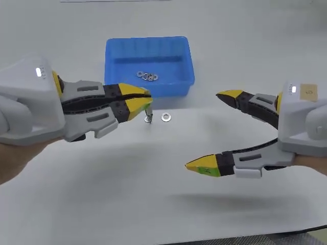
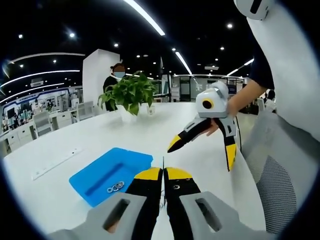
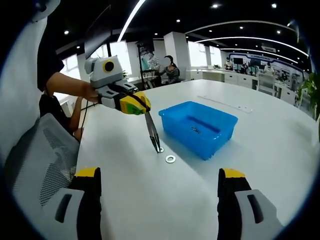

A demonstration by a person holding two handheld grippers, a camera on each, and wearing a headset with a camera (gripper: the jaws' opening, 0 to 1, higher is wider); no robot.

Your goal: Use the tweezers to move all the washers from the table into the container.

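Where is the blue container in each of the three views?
Head view: the container is at top centre, beyond the left tool.
Left gripper view: it is at lower left, left of that tool's jaws.
Right gripper view: it is right of centre, beyond the tweezers.
Shared landmark: the washers lying inside it, seen in every view.

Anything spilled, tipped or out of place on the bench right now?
Nothing stands out. The blue container sits upright with washers inside; one loose washer lies flat beside the tweezers held in the left tool, simply not yet moved.
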